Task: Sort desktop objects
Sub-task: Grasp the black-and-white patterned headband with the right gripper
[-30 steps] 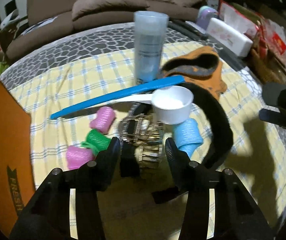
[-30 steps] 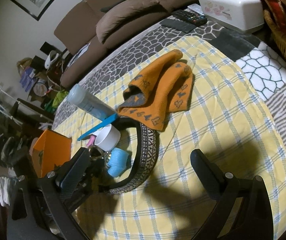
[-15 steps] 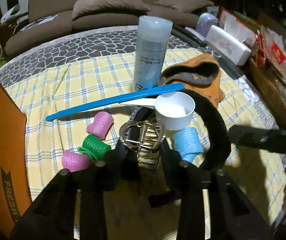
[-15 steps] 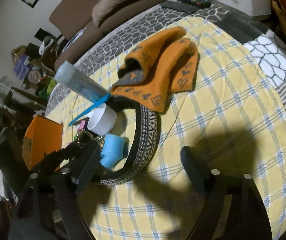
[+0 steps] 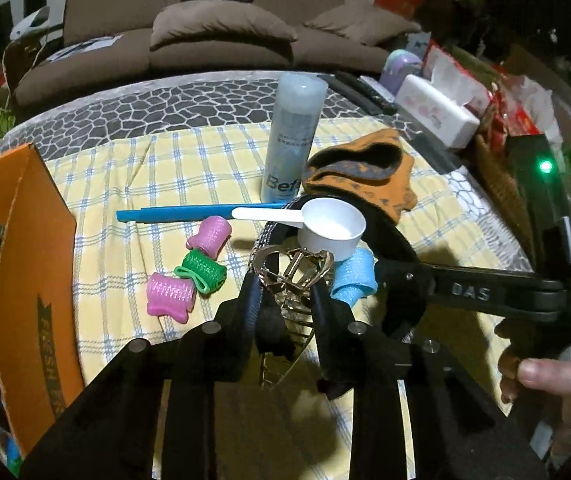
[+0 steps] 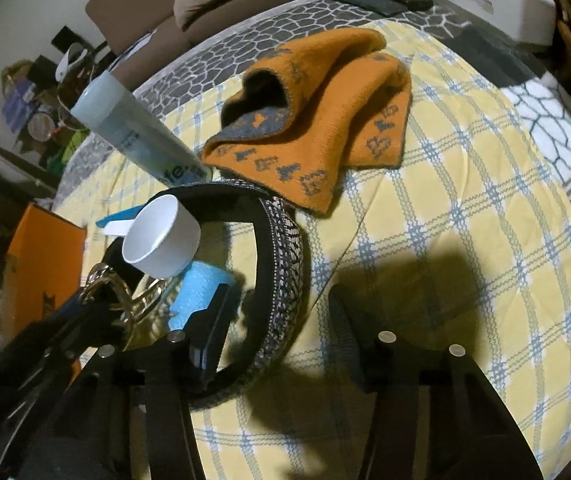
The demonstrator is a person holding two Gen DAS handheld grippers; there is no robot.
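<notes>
scoop point(image 5: 331, 232) wht | curlers point(image 5: 169, 294) pink/grn/blu | cloth point(image 6: 425, 240) ylw plaid | hat point(image 6: 325, 120) orng

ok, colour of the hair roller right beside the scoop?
Light blue roller, clearest in the left wrist view.

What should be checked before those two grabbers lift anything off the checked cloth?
1. Grip of the left gripper on the gold hair clip: ok, shut on it.
2. Clip free of the white scoop: cannot tell, they overlap.
3. Headband between the fingers of the right gripper: ok; its jaws have just been closing, pads not pressing yet.
4. Blue roller clear of that gripper's inner finger: cannot tell.
5. Orange box open beside the cloth: ok.
</notes>
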